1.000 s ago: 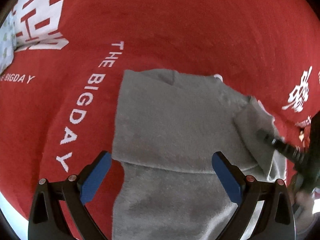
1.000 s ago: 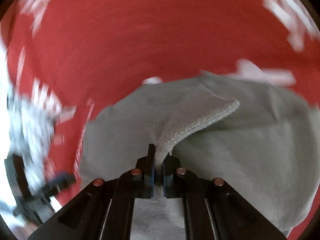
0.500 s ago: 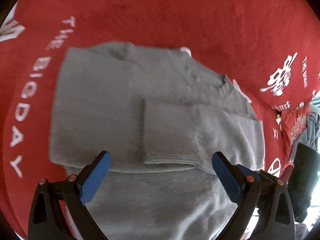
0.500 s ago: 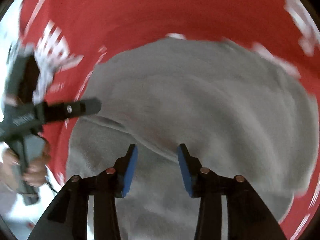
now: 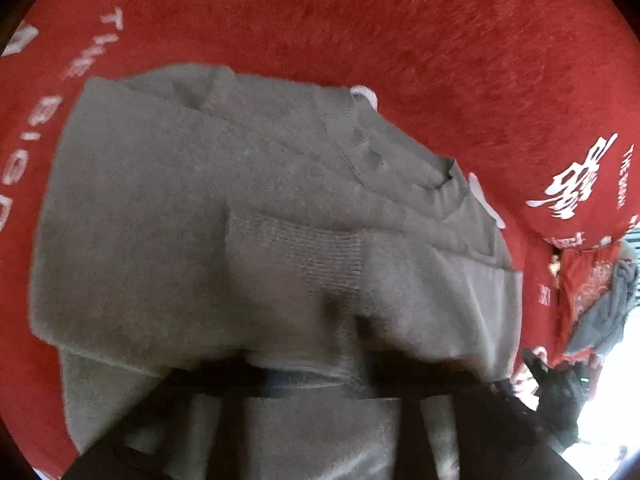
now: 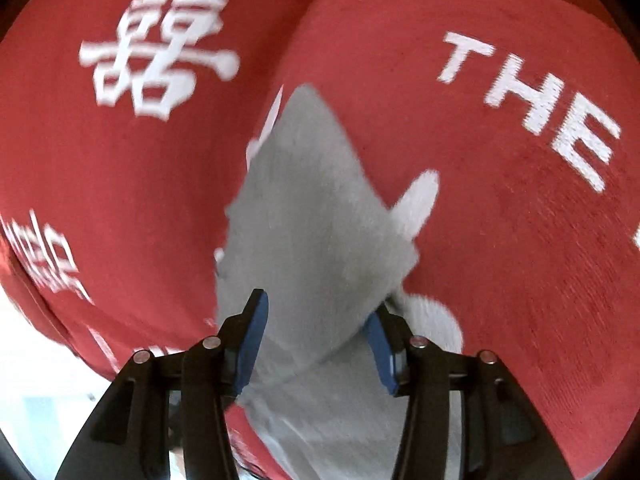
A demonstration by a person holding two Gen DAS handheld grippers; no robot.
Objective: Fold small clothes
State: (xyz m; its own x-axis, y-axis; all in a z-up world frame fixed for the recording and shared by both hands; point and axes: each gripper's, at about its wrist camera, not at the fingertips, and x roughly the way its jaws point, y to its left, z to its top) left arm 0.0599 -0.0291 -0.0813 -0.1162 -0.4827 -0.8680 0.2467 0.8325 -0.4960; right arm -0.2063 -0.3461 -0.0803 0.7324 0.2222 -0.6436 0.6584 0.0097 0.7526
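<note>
At bottom of left wrist view: left hand-held gripper (image 5: 356,376) closing, pinched on hem fold of grey sweater (image 5: 240,220). Right hand-held gripper (image 6: 316,336) half wide, opening, straddling sweater edge, pads not pressing. Sweater flat on red printed surface (image 5: 400,40), sleeve cuff (image 5: 316,256) folded across body. Step: bottom-to-collar fold. Next: right grip, then lift together.

Both fisheye views are evenly daylit, with blown-out white glare at the lower right corner of the left view and the lower left of the right view. Motion blur smears the white lettering (image 6: 532,92) and the grey sweater (image 5: 248,216). Straight lines bow toward dark, vignetted rims.
</note>
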